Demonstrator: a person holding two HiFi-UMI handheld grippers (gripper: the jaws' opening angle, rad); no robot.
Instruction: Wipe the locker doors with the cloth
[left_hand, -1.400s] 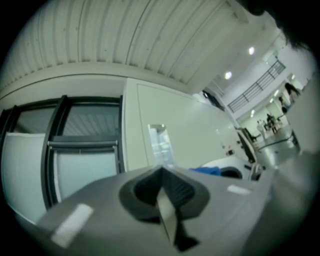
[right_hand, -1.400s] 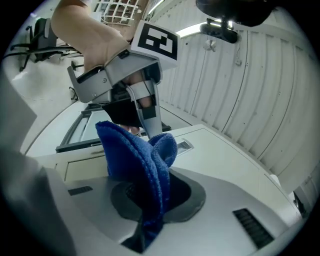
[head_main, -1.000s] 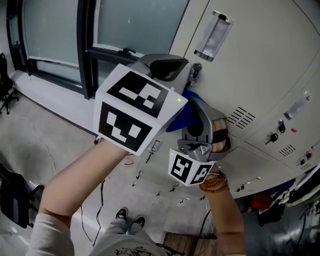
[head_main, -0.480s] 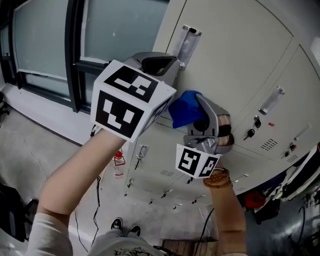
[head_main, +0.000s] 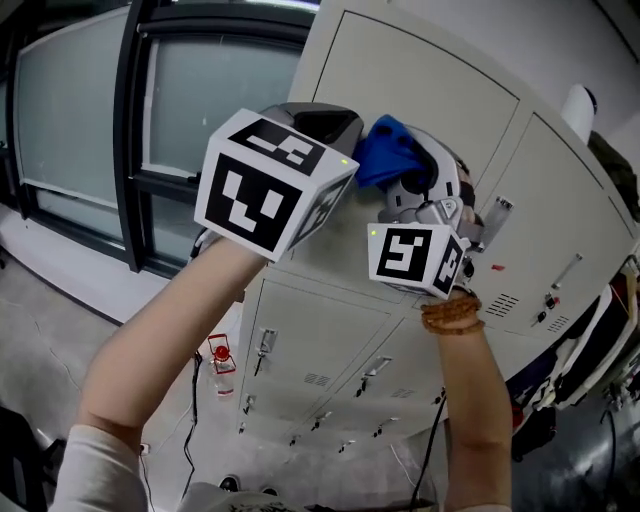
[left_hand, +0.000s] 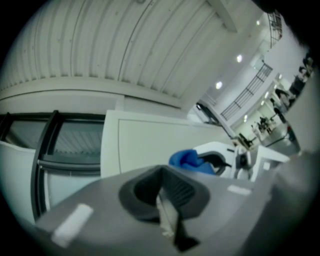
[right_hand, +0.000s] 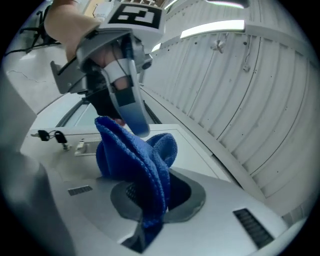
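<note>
1. The right gripper (head_main: 415, 180) has its jaws clenched on the blue cloth (right_hand: 135, 155); the cloth bunches up out of the jaws in loose folds.
2. The cloth is held up against the face of the upper locker door (head_main: 430, 90), near that door's lower left corner; whether it touches cannot be told.
3. The left gripper (left_hand: 167, 200) is raised just beside the right one; its jaws are pressed together with nothing between them.

A dark-framed glass window (head_main: 90, 150) is seen far left; a small red-labelled bottle (head_main: 221, 354) is stood on the grey floor (head_main: 40, 340).
</note>
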